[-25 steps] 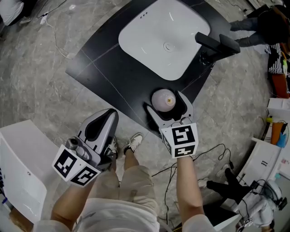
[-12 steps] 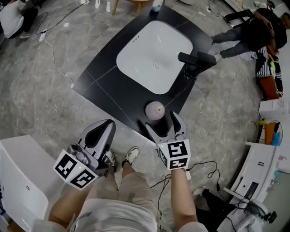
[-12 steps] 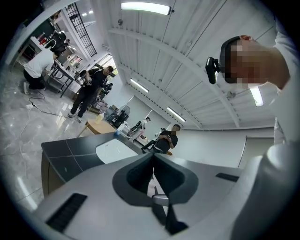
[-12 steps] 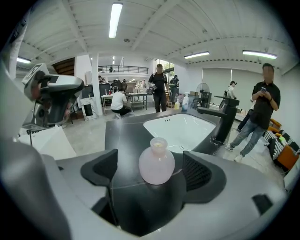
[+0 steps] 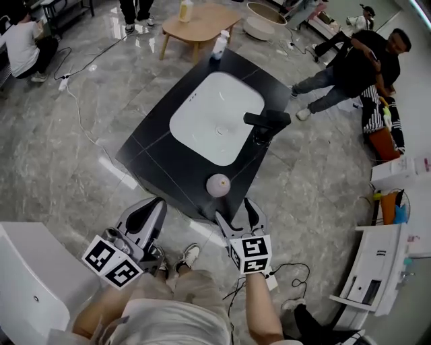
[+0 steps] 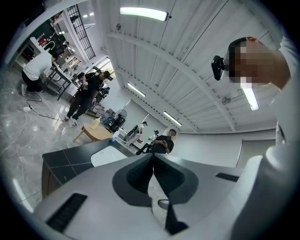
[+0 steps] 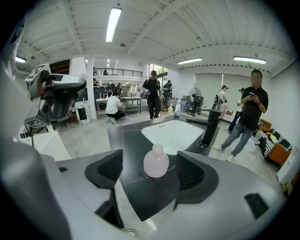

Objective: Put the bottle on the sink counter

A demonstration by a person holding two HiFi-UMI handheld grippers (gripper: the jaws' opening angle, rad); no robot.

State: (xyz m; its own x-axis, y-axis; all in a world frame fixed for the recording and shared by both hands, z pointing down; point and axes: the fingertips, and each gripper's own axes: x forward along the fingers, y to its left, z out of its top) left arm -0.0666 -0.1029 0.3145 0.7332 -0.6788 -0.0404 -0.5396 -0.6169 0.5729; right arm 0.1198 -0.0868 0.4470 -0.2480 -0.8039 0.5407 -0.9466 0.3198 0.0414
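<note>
The round pale pink bottle (image 5: 217, 184) stands upright on the black sink counter (image 5: 161, 151), near its front corner and apart from the white basin (image 5: 205, 118). My right gripper (image 5: 237, 211) is drawn back just short of the counter's edge. Its jaws are wide but closing, with nothing between them. In the right gripper view the bottle (image 7: 155, 162) sits ahead of that gripper (image 7: 149, 182), framed by both fingers. My left gripper (image 5: 147, 214) hangs over the floor left of the counter, shut and empty, and in its own view the left gripper (image 6: 153, 160) shows its jaws meeting.
A black faucet (image 5: 266, 121) stands at the basin's right side. A small bottle (image 5: 220, 44) sits on the counter's far corner, before a wooden table (image 5: 195, 20). A white cabinet (image 5: 34, 269) is at my left. Cables lie on the floor. People stand at the right.
My right gripper has pulled back from the bottle, which stays standing on the counter. The head view has drawn away, so more of the room shows. The left gripper stays shut.
</note>
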